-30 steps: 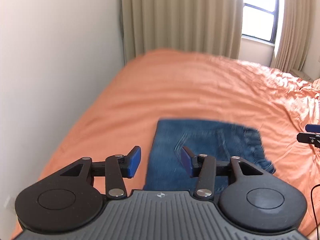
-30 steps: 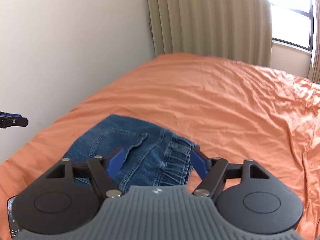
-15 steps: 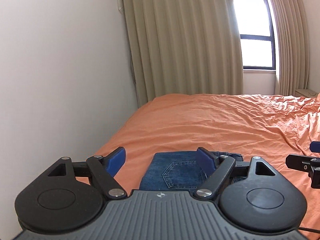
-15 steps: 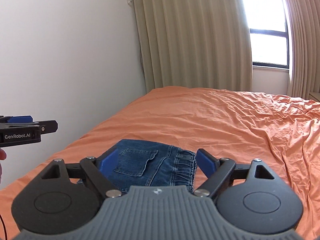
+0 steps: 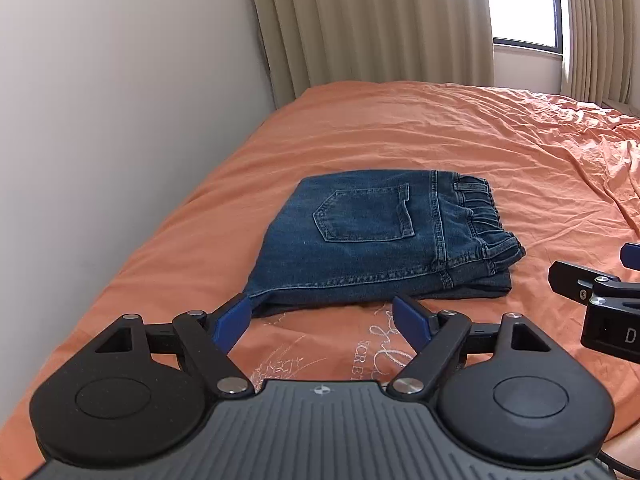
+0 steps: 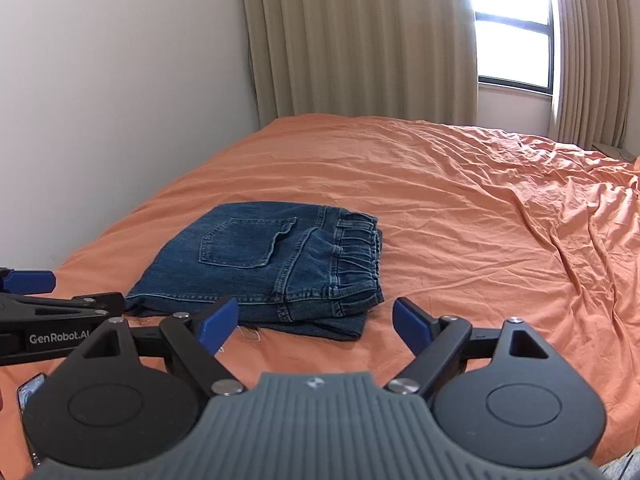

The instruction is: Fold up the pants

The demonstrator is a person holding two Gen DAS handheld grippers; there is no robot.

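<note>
Nearest the cameras, the left hand-held gripper (image 5: 322, 320) and the right hand-held gripper (image 6: 316, 322) both stand with their blue pads spread wide and nothing between them, poised just short of the near edge of the pants (image 5: 384, 240). A phone (image 6: 28, 394) lies on the sheet at the right view's lower left corner. Just beyond the fingertips the jeans lie on the orange bed (image 5: 440, 140) as a compact folded stack, back pocket up and the elastic waistband turned to the right, so the folding looks done or nearly so. The risk now, as I judge it, is undoing that: the left pad sits very close to the stack's near left corner, and a forward nudge could catch the fold and drag the top layer askew. The sheet is soft and rumpled, so any push may slide the whole bundle. Farther off stand a pale wall (image 5: 120, 100), beige curtains (image 6: 360, 40) and a bright window (image 6: 516, 32).
</note>
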